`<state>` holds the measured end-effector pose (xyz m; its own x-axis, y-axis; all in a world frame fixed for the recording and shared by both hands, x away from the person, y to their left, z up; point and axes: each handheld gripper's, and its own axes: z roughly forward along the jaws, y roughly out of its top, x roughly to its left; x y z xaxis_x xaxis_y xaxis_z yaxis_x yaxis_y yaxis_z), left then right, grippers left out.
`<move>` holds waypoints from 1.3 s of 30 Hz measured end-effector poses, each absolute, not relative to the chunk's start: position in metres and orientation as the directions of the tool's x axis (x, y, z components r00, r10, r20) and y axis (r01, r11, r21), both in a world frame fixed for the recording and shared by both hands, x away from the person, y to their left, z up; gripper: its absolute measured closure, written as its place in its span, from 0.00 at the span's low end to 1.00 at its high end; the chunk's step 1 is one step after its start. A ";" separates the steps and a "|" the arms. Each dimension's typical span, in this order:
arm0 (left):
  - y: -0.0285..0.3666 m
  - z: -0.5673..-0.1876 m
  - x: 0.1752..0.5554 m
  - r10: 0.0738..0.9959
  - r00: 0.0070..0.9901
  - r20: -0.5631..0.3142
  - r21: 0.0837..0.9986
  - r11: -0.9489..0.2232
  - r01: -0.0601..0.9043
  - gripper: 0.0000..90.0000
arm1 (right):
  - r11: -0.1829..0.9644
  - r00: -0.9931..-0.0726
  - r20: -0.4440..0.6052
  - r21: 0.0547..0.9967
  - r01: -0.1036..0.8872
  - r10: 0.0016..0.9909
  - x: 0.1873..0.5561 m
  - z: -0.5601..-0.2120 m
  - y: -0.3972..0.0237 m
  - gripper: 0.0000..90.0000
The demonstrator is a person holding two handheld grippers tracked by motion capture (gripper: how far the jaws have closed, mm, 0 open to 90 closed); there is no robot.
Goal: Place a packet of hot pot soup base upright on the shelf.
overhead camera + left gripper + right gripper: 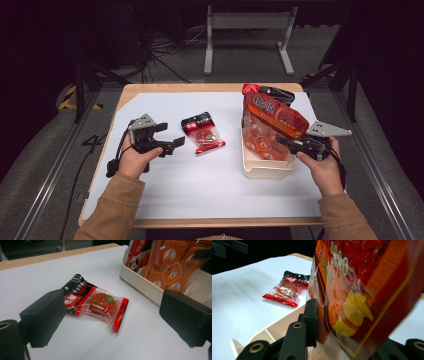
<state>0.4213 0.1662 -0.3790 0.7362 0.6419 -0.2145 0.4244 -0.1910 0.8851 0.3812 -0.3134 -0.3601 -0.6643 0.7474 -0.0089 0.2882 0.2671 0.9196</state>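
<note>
Orange snack pouch (276,117) with Chinese lettering clamped in right claw (287,142); left claw (167,137) apart, empty.

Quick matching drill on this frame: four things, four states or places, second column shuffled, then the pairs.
1. left gripper
2. right gripper
3. small red packet
4. cream bin

A. shut on the big orange bag
B. lying flat on the white sheet
C. open, nothing between its jaws
D. holding upright packets

Pairs: 1-C, 2-A, 3-B, 4-D
</note>
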 end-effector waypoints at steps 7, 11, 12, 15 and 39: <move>0.167 -0.381 0.425 0.646 0.736 -0.203 0.868 -0.230 0.441 0.09 | 0.242 -0.654 0.009 0.925 0.293 0.757 0.381 -0.361 -0.315 0.77; 0.167 -0.381 0.425 0.645 0.738 -0.200 0.867 -0.234 0.440 0.07 | 0.231 -0.652 0.018 0.927 0.295 0.758 0.379 -0.361 -0.315 0.74; 0.167 -0.381 0.425 0.646 0.737 -0.200 0.868 -0.232 0.439 0.06 | 0.211 -0.647 0.029 0.933 0.292 0.762 0.378 -0.361 -0.316 0.68; 0.167 -0.381 0.426 0.643 0.743 -0.184 0.869 -0.246 0.429 0.05 | 0.206 -0.640 0.033 0.933 0.296 0.767 0.378 -0.361 -0.318 0.64; 0.171 -0.384 0.432 0.660 0.727 -0.190 0.873 -0.224 0.432 0.14 | 0.209 -0.617 -0.014 0.947 0.245 0.786 0.342 -0.339 -0.349 0.51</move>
<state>0.4316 0.1706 -0.3835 0.7270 0.6596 -0.1905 0.4323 -0.2243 0.8734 0.3417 -0.3492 -0.3386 -0.6175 0.7865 -0.0141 0.2449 0.2093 0.9467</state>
